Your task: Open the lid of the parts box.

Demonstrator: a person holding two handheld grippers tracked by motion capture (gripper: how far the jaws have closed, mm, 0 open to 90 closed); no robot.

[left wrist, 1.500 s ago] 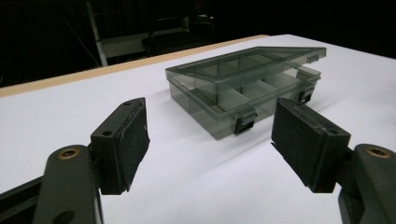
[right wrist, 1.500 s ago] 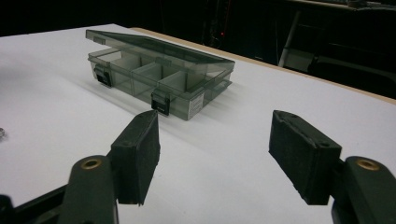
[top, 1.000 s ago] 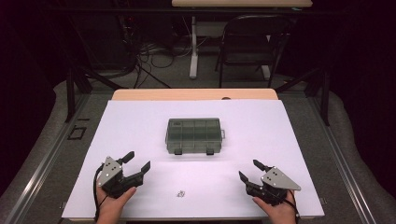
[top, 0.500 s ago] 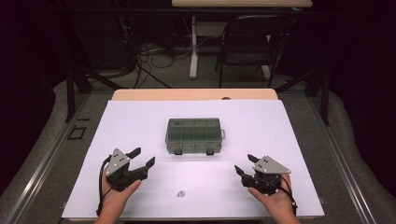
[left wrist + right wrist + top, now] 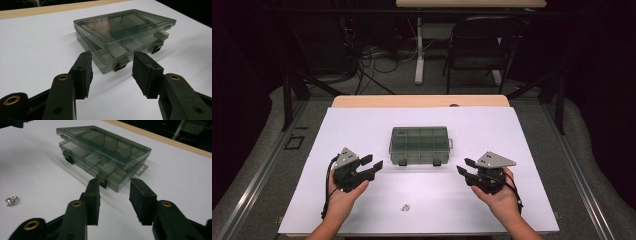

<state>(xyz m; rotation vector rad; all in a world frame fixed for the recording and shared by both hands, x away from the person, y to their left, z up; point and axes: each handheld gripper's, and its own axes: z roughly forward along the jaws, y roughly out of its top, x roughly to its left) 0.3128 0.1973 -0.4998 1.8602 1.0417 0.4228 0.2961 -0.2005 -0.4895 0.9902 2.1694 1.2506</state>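
- No brand, label or writing can be read on anything here.
- The box (image 5: pixel 420 145), a smoky clear organiser with inner dividers and two dark latches on its near edge, lies flat at the middle of the white sheet (image 5: pixel 362 120); its lid is down.
- From the box, the left gripper (image 5: pixel 373 165) sits at about 8 o'clock and the right gripper (image 5: pixel 464 168) at about 4 o'clock in the high view, each near the box but apart from it.
- In the left gripper view the box (image 5: pixel 125 35) lies toward 12 to 1 o'clock past the fingertips, one latch showing in the gap between the jaws.
- In the right gripper view the box (image 5: pixel 105 152) lies toward 11 to 12 o'clock, its near latch just beyond the left pad (image 5: pixel 93 195).
- Left gripper: jaws half apart, with nothing between them; they have just been closing.
- Right gripper: jaws likewise half apart and bare; they too have just been closing.
- Each hand grasps its gripper from behind and below, forearms coming in from 6 o'clock, the jaws angled inward toward the box's near corners and held a little above the sheet.
- A small metal bit (image 5: pixel 404 207) lies on the sheet at 6 o'clock from the box, between the two hands.
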